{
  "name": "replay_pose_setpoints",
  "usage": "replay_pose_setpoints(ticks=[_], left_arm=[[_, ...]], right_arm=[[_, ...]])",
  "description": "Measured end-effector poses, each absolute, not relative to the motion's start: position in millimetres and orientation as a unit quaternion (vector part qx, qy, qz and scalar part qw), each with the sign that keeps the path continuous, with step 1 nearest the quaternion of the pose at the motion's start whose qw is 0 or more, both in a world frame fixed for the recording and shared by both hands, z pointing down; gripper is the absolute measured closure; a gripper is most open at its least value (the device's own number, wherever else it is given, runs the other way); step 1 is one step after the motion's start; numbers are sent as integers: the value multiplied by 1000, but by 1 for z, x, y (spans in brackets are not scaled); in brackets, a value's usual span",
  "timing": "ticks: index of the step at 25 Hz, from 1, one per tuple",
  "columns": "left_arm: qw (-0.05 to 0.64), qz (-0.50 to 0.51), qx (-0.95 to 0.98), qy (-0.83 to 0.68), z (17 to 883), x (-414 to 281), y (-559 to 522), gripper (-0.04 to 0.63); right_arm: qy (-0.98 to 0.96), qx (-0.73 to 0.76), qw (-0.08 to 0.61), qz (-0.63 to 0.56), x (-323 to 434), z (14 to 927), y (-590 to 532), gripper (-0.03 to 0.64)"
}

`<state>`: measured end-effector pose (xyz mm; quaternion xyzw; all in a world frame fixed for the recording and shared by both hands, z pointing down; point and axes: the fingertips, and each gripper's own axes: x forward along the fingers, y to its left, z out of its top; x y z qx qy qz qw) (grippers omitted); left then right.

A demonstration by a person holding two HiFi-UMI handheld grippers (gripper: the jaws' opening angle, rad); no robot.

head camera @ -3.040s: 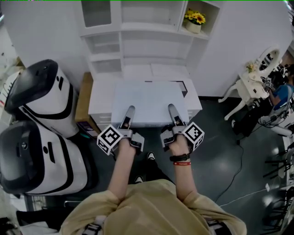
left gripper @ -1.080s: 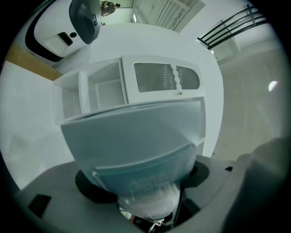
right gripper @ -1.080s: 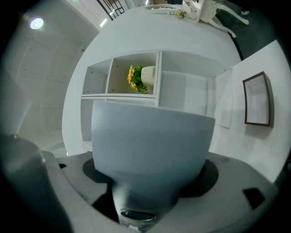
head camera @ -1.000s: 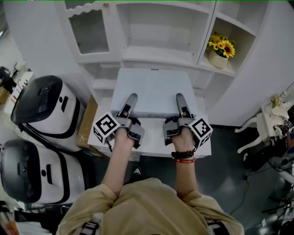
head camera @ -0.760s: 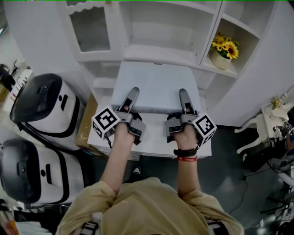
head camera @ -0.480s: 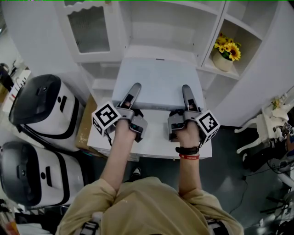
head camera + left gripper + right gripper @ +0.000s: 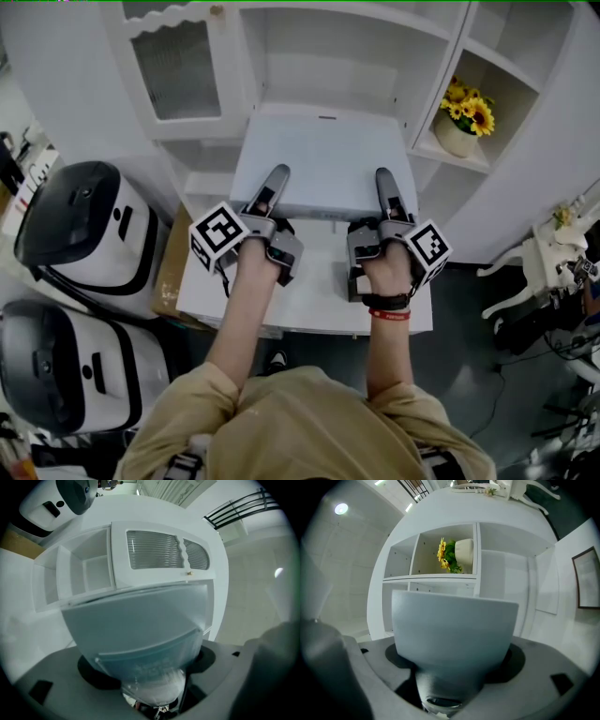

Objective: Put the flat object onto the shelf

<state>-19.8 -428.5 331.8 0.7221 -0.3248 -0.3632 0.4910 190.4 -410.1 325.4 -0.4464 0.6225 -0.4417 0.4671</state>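
The flat object (image 7: 323, 159) hangs at the frame centre, clamped at its near edge by my left tool (image 7: 275, 181) and right tool (image 7: 385, 185). It has risen from the desk (image 7: 309, 305), and its far edge now nearly reaches the shelf (image 7: 328, 66) opening above.

- flat object (image 7: 323, 159): smooth, matt, pale panel.
- shelf (image 7: 328, 103): white painted finish, smooth, faint sheen.
- door pane (image 7: 178, 70), far left: ribbed, translucent.
- machines (image 7: 80, 220), left: glossy black-and-white plastic.
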Motion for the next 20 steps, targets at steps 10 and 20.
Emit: replay_pose_setpoints(ticks=[10, 20], left_arm=[[494, -359, 722, -326, 330, -16, -467, 224], [499, -356, 720, -326, 330, -11, -508, 224]], right_arm=[[616, -448, 470, -446, 195, 325, -449, 229], [607, -442, 484, -450, 201, 324, -491, 230]])
